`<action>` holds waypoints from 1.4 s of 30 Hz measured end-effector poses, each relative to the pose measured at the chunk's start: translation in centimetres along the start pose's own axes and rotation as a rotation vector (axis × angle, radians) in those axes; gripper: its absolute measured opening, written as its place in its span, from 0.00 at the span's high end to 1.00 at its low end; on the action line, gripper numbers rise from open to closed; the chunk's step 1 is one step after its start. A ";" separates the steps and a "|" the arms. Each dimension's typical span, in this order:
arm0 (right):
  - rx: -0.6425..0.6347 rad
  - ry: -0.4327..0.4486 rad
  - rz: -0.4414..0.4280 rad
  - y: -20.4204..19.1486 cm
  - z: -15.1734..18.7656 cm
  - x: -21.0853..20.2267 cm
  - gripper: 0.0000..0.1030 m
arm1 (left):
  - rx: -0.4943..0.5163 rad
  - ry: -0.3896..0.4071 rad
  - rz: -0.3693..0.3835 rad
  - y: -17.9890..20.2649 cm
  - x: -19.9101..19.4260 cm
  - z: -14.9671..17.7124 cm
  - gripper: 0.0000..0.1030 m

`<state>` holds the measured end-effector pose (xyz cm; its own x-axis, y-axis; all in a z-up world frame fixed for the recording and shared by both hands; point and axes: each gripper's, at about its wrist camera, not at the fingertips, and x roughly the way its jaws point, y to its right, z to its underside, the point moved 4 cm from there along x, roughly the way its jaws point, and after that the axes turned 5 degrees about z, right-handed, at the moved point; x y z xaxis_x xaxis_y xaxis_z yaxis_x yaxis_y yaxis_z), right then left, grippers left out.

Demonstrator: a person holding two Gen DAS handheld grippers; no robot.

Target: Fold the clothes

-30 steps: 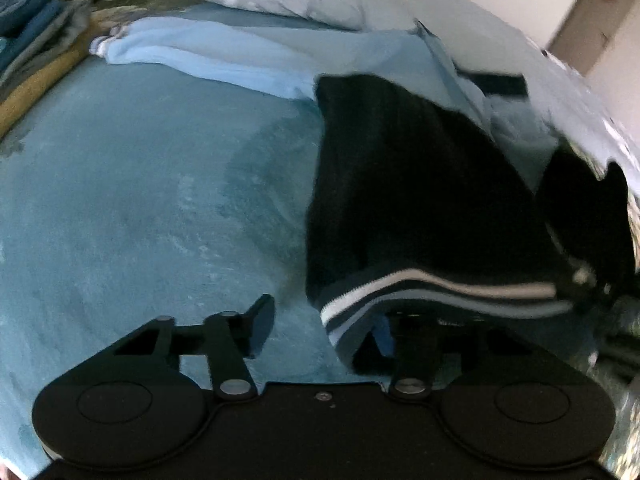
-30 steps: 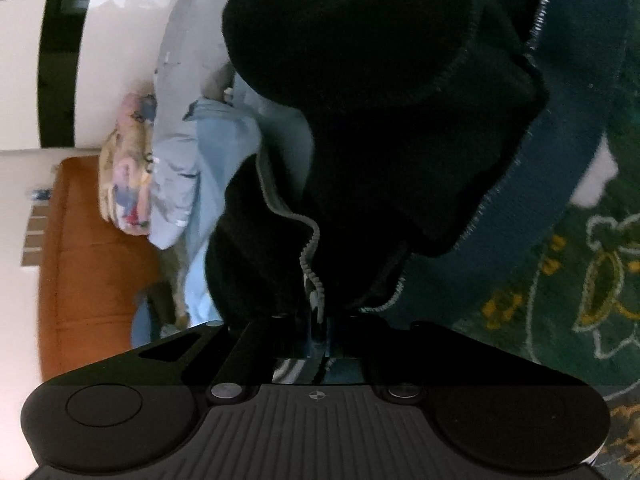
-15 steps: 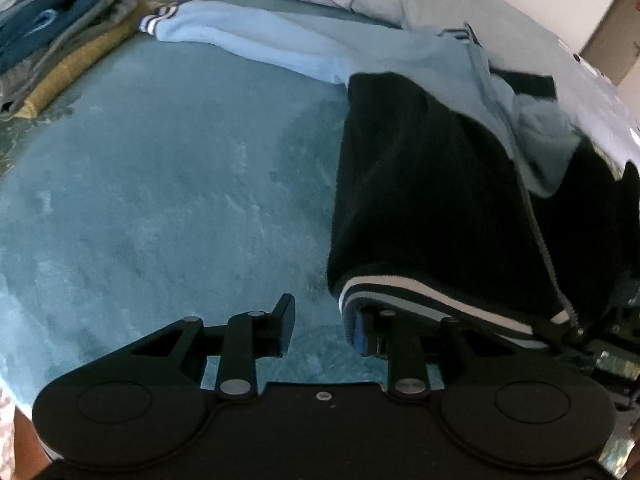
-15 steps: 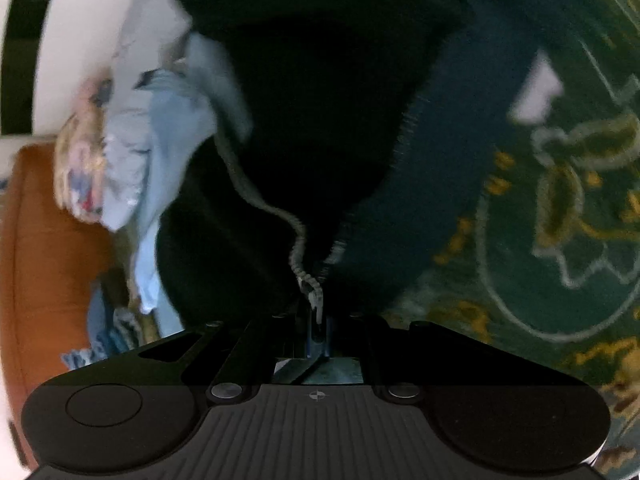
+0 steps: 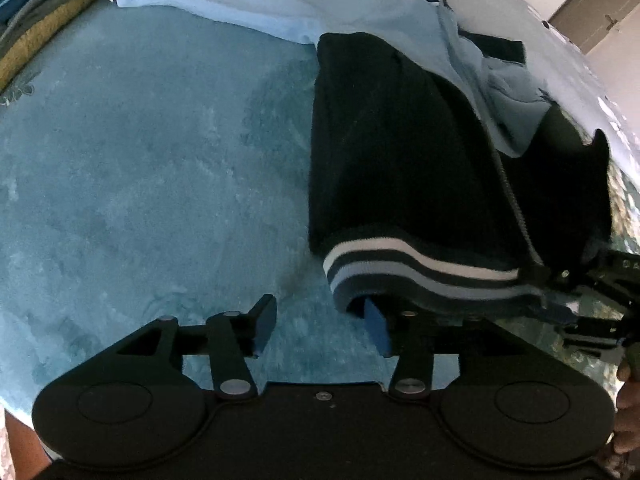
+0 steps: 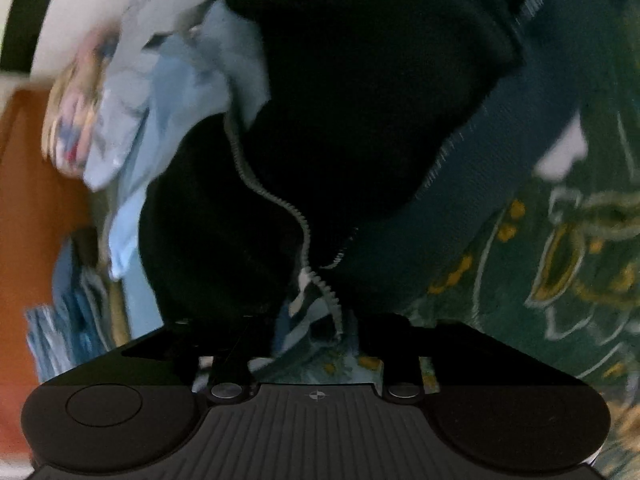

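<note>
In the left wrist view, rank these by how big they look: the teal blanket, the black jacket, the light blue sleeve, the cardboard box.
1. teal blanket
2. black jacket
3. light blue sleeve
4. cardboard box, though it stands farthest away and is cut off by the frame.

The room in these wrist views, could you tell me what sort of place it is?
Probably a bedroom: a teal blanket spread like bedding, folded clothes stacked beside it, and a patterned green rug below.

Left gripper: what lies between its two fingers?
Only bare teal blanket, in the left wrist view. The left gripper stands open; the black jacket's striped hem drapes over its right finger.
</note>
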<state>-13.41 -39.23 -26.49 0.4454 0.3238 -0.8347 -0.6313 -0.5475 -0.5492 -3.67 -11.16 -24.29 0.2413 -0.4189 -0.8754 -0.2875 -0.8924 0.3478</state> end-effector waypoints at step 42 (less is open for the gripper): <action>0.120 0.055 -0.306 4.1 0.1 2.0 0.56 | -0.540 0.002 0.408 -4.0 3.0 -1.8 0.33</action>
<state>-15.21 -40.79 -30.40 0.6574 0.4150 -0.6289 -0.5320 -0.3354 -0.7774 -0.17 -9.19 -27.71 0.2137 -0.7396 -0.6382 0.1471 -0.6215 0.7695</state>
